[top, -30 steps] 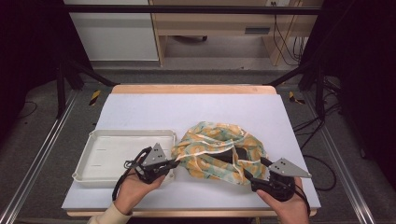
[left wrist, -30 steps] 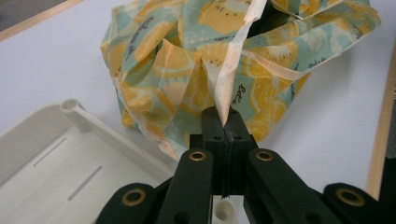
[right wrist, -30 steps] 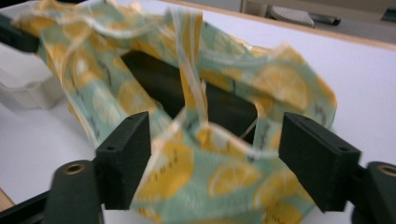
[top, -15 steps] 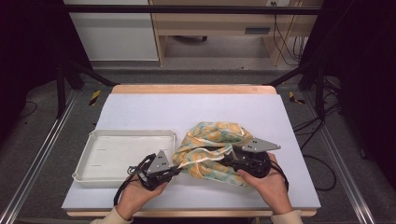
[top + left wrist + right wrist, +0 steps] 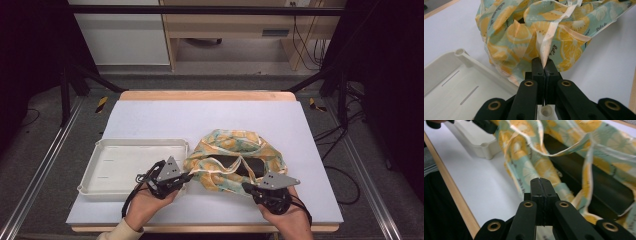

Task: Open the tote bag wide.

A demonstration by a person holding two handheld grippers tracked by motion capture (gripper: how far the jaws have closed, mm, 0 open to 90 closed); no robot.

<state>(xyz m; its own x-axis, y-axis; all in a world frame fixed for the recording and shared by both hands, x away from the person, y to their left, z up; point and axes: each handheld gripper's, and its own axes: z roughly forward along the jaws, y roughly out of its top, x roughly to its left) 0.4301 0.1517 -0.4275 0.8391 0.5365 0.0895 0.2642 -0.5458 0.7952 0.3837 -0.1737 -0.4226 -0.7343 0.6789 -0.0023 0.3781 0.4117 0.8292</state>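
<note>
A cloth bag (image 5: 225, 141) printed with yellow citrus slices on pale green lies crumpled at the table's middle front, its dark inside (image 5: 246, 167) showing through the mouth. My left gripper (image 5: 188, 175) is at the bag's left edge. In the left gripper view it (image 5: 544, 63) is shut on a fold of the bag (image 5: 524, 32) with pale trim. My right gripper (image 5: 245, 186) is at the bag's near edge; its jaws have just been closing. In the right gripper view they (image 5: 540, 180) are pressed together where a strip of the bag (image 5: 529, 170) runs into them.
A white plastic tray (image 5: 135, 143) sits left of the bag, touching the left gripper's side; its corner (image 5: 460, 52) shows close by. The table's wooden front edge (image 5: 454, 192) runs just behind the right gripper. White tabletop (image 5: 210, 115) stretches beyond the bag.
The right hand went from the bag's right side onto the bag, then drew back to its near edge with the jaws closed. The bag's mouth now gapes dark. The left hand stayed put.
</note>
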